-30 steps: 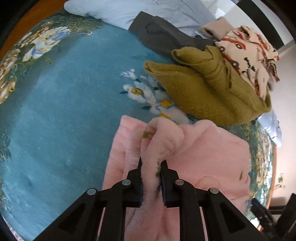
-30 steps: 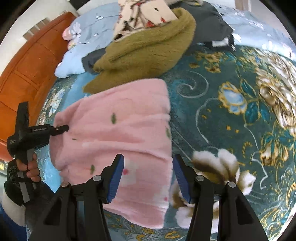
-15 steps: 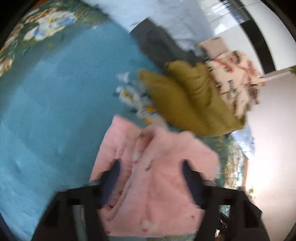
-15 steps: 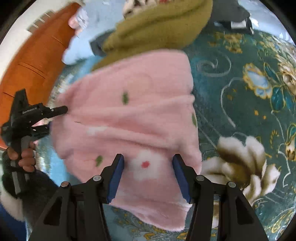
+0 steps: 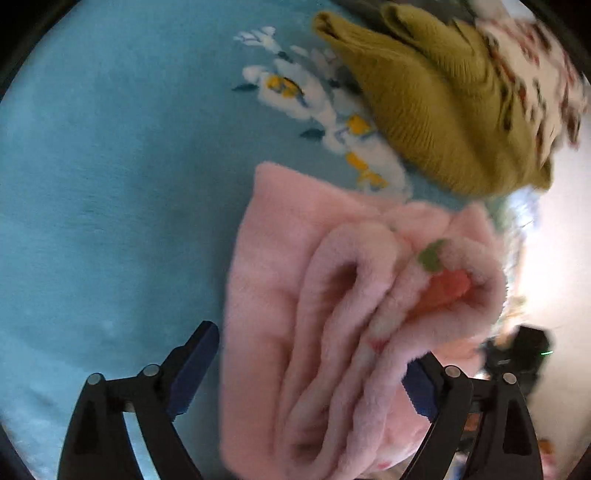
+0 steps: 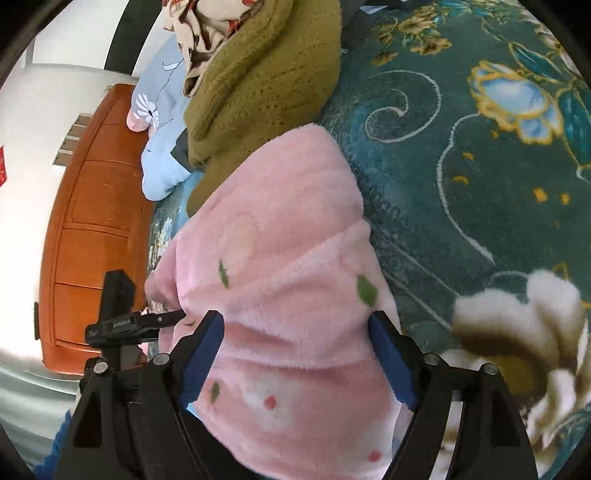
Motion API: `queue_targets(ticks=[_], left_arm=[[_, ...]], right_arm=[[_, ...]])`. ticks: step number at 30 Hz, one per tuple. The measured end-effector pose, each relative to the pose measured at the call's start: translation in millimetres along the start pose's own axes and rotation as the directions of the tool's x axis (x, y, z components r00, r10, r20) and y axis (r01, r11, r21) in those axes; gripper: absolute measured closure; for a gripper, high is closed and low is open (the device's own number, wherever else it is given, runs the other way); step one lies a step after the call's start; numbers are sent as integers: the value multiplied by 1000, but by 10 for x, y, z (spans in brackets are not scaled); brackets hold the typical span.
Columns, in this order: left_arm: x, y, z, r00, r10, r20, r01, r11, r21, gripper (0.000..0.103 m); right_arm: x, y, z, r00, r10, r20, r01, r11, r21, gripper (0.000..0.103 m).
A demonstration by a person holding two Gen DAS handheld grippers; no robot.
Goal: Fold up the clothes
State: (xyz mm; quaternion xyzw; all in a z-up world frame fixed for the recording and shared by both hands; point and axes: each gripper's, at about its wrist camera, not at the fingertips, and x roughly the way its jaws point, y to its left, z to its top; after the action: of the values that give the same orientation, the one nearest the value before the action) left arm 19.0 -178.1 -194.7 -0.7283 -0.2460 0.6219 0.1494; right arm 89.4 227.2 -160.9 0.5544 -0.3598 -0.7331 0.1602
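Since one second ago: left hand-held gripper [image 5: 310, 373] released from pinched pink fleece, jaws now spread wide either side of the folded bundle; right hand-held gripper [image 6: 295, 354] moved in closer over the garment, jaws likewise parted.

Pink fleece garment [image 5: 332, 295]: folded in several thick layers, lying on teal floral bedspread [image 5: 110, 166]; rolled folded edges facing the left wrist camera, green and red-orange motif visible in one fold. Sits between the blue pads of the left hand-held gripper; whether the pads touch the fabric cannot be told. Seen from the right wrist camera [image 6: 288, 266]: smooth upper face with small green leaves and red dots, bulk lying between the right gripper's blue pads, not squeezed.

Olive knitted sweater [image 6: 266, 81]: heaped just beyond the pink garment, touching its far edge.

Cream patterned garment [image 6: 207, 29]: on top of the olive sweater.

Light blue bedding [image 6: 162, 147]: beside the heap, next to an orange-brown wooden headboard [image 6: 96, 229].

Left hand-held gripper also seen from the right wrist camera [image 6: 162, 321], tips at the left edge of the pink garment.
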Motion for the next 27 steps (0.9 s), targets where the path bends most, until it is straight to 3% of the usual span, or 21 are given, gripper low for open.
queue_targets(ticks=[3, 6, 9, 11, 13, 15, 16, 17, 20, 22, 24, 27], left_arm=[[16, 60, 15, 998, -67, -2, 67, 998, 1, 10], [91, 74, 11, 996, -79, -33, 79, 997, 9, 10], [146, 38, 8, 998, -42, -44, 42, 999, 11, 11], [132, -20, -28, 1000, -14, -24, 15, 1000, 17, 19], [113, -73, -56, 1000, 7, -11, -6, 1000, 23, 28], [95, -142, -90, 1000, 17, 0, -17, 1000, 17, 36], [83, -191, -121, 999, 34, 16, -35, 999, 36, 40], [69, -231, -163, 998, 50, 30, -51, 997, 59, 43], [-40, -283, -277, 996, 52, 71, -58, 995, 78, 52], [-174, -271, -362, 994, 13, 107, -19, 998, 58, 54], [-318, -277, -468, 989, -41, 144, 33, 998, 58, 55], [-630, -189, -646, 968, -98, 232, 86, 994, 63, 55]], right_arm=[[78, -49, 77, 1000, -12, -12, 12, 1000, 28, 22], [111, -92, 116, 1000, 6, -10, -6, 998, 64, 22], [132, -96, 125, 1000, -4, -7, 4, 995, 101, 22], [122, -76, 112, 1000, -26, -16, 28, 992, 120, 24], [126, -49, 112, 998, -50, -31, 54, 988, 143, 34], [121, -17, 139, 995, -78, -55, 86, 983, 162, 56], [109, -5, 157, 994, -88, -66, 97, 982, 163, 62], [85, 22, 179, 992, -103, -73, 113, 982, 153, 70], [43, 232, 252, 983, -165, -81, 169, 984, 54, 78], [-11, 452, 286, 977, -199, -78, 195, 979, -53, 81], [-86, 664, 332, 981, -183, -70, 174, 978, -116, 83], [-214, 986, 390, 987, -157, -42, 144, 963, -228, 83]])
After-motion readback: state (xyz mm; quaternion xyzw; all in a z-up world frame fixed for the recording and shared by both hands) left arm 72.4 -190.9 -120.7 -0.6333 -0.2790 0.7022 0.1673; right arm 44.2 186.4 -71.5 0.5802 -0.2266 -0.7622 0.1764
